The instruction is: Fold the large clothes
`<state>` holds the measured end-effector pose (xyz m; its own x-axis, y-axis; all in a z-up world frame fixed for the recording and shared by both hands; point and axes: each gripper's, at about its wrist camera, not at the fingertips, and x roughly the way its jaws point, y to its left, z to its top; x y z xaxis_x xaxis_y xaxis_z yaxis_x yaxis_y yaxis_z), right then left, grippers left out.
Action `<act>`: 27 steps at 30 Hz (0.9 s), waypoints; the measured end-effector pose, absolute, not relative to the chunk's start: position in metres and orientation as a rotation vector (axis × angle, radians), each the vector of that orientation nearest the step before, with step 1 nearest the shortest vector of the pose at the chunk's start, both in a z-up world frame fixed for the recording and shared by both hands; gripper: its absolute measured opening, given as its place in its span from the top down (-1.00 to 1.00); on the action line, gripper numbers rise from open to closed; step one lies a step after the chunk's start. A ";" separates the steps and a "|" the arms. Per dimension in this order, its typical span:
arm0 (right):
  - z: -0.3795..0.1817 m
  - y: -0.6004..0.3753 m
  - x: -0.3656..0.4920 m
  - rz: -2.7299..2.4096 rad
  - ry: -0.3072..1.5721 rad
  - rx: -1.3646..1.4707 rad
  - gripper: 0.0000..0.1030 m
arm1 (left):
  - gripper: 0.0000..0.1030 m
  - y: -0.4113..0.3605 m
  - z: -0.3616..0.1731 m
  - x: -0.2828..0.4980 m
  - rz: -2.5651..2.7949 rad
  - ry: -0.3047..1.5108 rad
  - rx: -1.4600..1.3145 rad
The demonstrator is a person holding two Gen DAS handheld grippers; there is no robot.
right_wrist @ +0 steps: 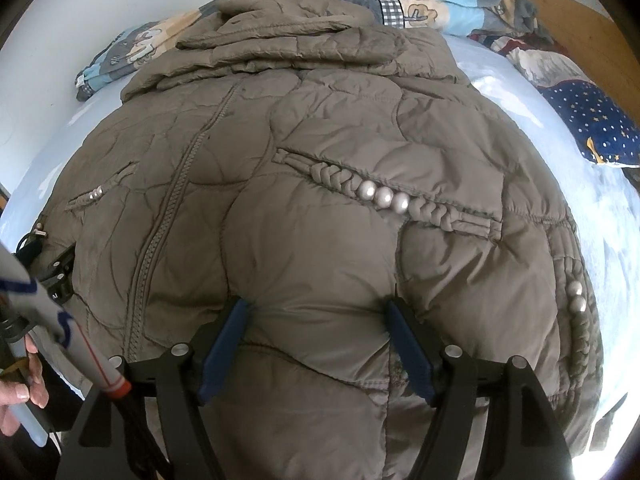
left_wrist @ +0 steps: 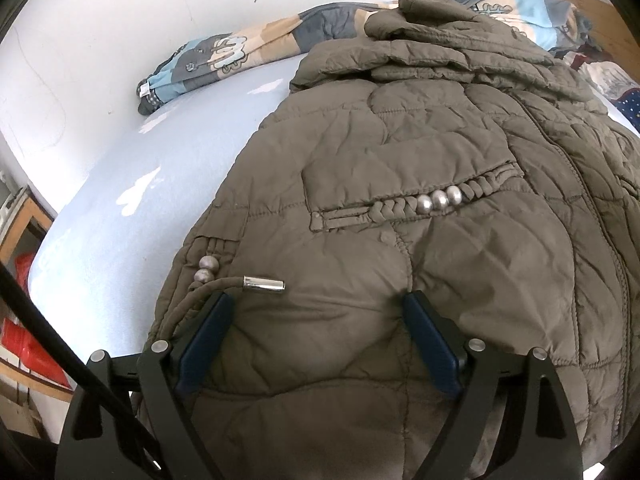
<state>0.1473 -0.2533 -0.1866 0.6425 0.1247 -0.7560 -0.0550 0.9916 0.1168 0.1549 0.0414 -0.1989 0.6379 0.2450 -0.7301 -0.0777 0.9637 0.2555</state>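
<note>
So you had the quilted olive jacket (left_wrist: 400,152) spread flat on the pale blue bed sheet (left_wrist: 120,184), front side up, hood end bunched toward the far wall and the hem nearest you. The zipper (right_wrist: 176,188) ran down the middle of it.

Your left gripper (left_wrist: 318,300) was spread wide, both blue pads pressing down into the padding right at the hem, with a puffy ridge of fabric sitting between them. Nothing was pinched, the jaws were just planted either side of it. Just beside its left finger lay the drawstring with the shiny metal cord tip (left_wrist: 264,283), and two silver beads (left_wrist: 206,270) sat on the side seam next to that. Further up was the braided pocket trim with three silver beads (left_wrist: 439,200).

Your right gripper (right_wrist: 316,304) was the same deal: fingers wide apart, pads dug into the hem on the other side of the zipper, fabric bulging between them but not clamped. The other pocket's three beads (right_wrist: 383,197) were a bit above it.

At the left edge of the right wrist view you could see a hand (right_wrist: 18,384) gripping something; honestly it's too distorted there to tell exactly what.

Along the wall was a rolled patchwork blanket (left_wrist: 224,60), and a navy starry pillow (right_wrist: 592,124) sat off to the right on the sheet.
</note>
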 end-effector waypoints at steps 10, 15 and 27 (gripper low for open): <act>-0.188 -0.252 0.144 0.110 0.842 0.068 -0.51 | -0.82 0.042 -0.202 0.151 0.195 0.814 0.230; -0.188 -0.251 0.142 0.102 0.829 0.060 -0.51 | -0.83 0.043 -0.203 0.149 0.195 0.796 0.235; -0.189 -0.250 0.138 0.094 0.806 0.054 -0.52 | -0.83 0.043 -0.205 0.145 0.193 0.756 0.252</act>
<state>0.1383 -0.2495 -0.1890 0.6886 0.1049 -0.7175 -0.0639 0.9944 0.0841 0.1445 0.0433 -0.2047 0.7122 0.2623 -0.6512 -0.0823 0.9524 0.2936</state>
